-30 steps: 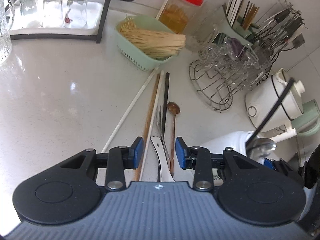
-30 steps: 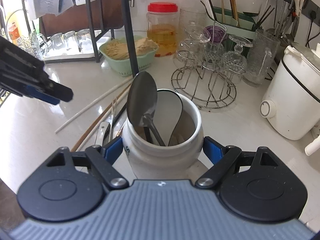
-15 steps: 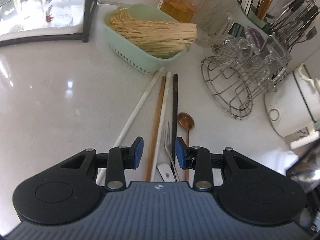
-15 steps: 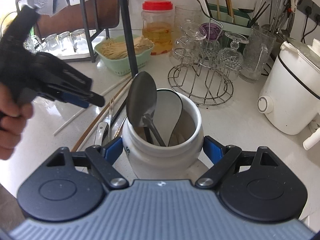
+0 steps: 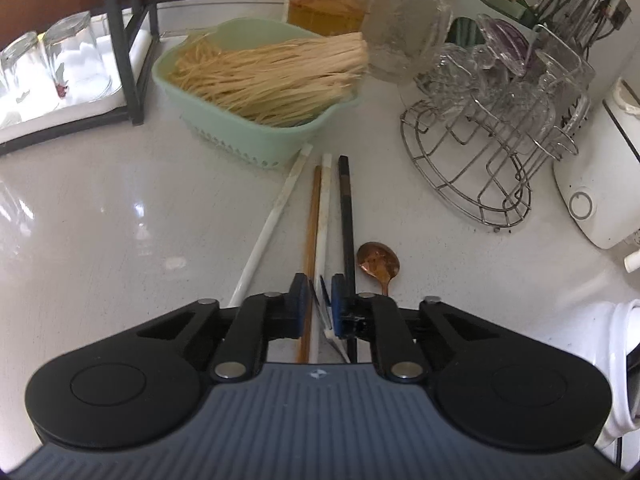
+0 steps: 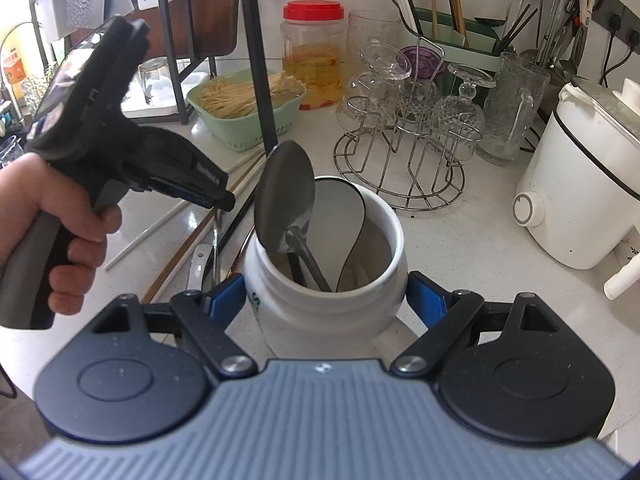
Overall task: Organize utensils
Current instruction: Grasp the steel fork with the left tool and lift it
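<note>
Lowered since the earlier frame, left gripper (image 5: pixel 316 304) is closing its jaws over a white chopstick (image 5: pixel 323 216) and fork tines (image 5: pixel 322 312) lying between them: thin, stiff, slippery, best pinched mid-shaft. Right gripper (image 6: pixel 326 300) clamps the white ceramic jar (image 6: pixel 324 280), heavy and fragile.

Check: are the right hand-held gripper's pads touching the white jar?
Touching. The right wrist view shows the right hand-held gripper with both blue pads pressed against the white jar.
</note>
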Demonstrator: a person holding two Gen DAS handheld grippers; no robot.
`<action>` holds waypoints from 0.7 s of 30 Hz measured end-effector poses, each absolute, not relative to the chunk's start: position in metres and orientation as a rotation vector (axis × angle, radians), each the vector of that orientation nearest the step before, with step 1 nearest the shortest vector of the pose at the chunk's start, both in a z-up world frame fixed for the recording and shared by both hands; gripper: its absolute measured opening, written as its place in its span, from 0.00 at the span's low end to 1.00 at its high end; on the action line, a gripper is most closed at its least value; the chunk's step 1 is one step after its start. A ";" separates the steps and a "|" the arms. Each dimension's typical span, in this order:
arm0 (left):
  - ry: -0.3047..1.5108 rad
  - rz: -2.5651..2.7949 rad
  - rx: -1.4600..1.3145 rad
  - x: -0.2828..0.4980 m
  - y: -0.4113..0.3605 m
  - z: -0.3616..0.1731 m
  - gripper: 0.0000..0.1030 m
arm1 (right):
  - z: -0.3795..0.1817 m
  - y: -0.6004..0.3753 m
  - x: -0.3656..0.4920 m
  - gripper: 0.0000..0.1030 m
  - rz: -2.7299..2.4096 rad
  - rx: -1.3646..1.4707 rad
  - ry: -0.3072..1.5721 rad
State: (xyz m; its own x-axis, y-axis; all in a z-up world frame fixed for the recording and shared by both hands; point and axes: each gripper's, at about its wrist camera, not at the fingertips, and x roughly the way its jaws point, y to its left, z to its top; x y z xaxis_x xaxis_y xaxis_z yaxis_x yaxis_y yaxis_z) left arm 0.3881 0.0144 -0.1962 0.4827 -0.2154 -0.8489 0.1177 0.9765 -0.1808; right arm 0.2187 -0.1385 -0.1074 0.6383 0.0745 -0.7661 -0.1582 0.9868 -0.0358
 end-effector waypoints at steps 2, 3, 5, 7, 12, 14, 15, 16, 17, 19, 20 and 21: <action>1.056 -0.218 -0.120 0.389 0.014 -0.196 0.06 | -0.107 -0.139 0.219 0.86 0.133 -0.103 0.871; 1.055 -0.218 -0.116 0.389 0.014 -0.195 0.05 | -0.107 -0.138 0.220 0.86 0.133 -0.103 0.873; 1.054 -0.221 -0.119 0.388 0.014 -0.193 0.04 | -0.107 -0.139 0.220 0.86 0.132 -0.103 0.875; 1.054 -0.226 -0.127 0.387 0.016 -0.190 0.03 | -0.106 -0.138 0.220 0.86 0.132 -0.104 0.877; 1.046 -0.222 -0.142 0.381 0.020 -0.180 0.01 | -0.106 -0.138 0.221 0.86 0.132 -0.108 0.881; 1.041 -0.221 -0.151 0.378 0.022 -0.175 0.01 | -0.106 -0.138 0.221 0.86 0.134 -0.107 0.882; 1.037 -0.222 -0.158 0.376 0.024 -0.172 0.01 | -0.106 -0.138 0.221 0.86 0.134 -0.109 0.882; 1.032 -0.223 -0.164 0.374 0.024 -0.168 0.01 | -0.106 -0.138 0.221 0.86 0.134 -0.110 0.881; 1.029 -0.226 -0.168 0.371 0.025 -0.164 0.01 | -0.106 -0.138 0.221 0.86 0.135 -0.112 0.879; 1.029 -0.242 -0.175 0.367 0.026 -0.159 0.01 | -0.107 -0.138 0.220 0.86 0.135 -0.114 0.872; 1.026 -0.241 -0.173 0.365 0.026 -0.157 0.01 | -0.107 -0.138 0.219 0.87 0.135 -0.115 0.869; 1.017 -0.242 -0.166 0.362 0.026 -0.155 0.01 | -0.108 -0.137 0.220 0.87 0.134 -0.118 0.866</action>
State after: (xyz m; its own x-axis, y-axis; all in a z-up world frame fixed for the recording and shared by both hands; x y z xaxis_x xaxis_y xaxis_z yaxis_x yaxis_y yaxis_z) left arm 0.3620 0.0263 -0.1546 0.5026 -0.2762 -0.8192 0.1223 0.9608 -0.2489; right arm 0.2196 -0.1372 -0.1078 0.6406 0.0695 -0.7647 -0.1648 0.9851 -0.0485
